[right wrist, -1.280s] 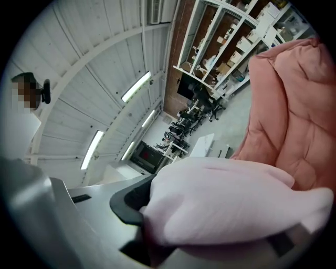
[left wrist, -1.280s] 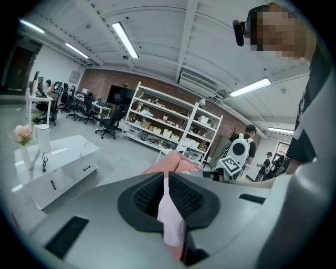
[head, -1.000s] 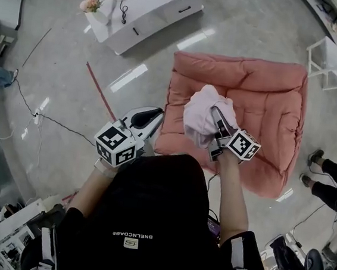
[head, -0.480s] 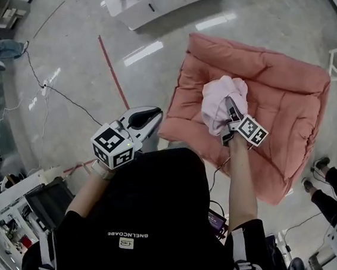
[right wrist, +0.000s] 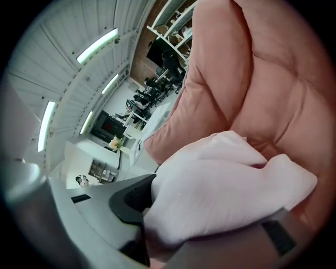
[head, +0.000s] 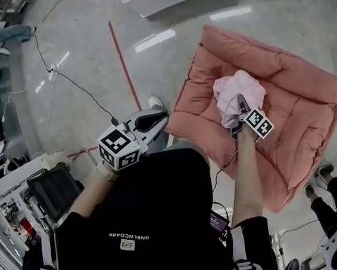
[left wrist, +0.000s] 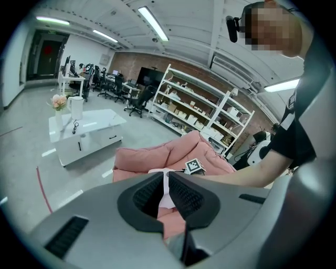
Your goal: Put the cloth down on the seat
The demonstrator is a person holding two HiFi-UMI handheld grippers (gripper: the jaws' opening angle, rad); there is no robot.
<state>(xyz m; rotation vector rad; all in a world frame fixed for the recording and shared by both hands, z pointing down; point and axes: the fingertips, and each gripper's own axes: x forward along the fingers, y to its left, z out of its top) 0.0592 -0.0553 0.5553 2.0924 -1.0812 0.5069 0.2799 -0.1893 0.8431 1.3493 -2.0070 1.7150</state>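
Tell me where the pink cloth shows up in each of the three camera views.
Head view: cloth upper right of centre, over the seat cushion.
Left gripper view: cloth a thin pale strip just below centre, seen from afar.
Right gripper view: cloth fills the lower middle, close up.
Shared landmark: the salmon seat cushion, behind the cloth in all three.

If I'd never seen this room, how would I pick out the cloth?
Find the big salmon-pink seat on the grey floor. Bunched over it, pinched in the right claw, is the cloth: far paler pink than the seat, nearly white.
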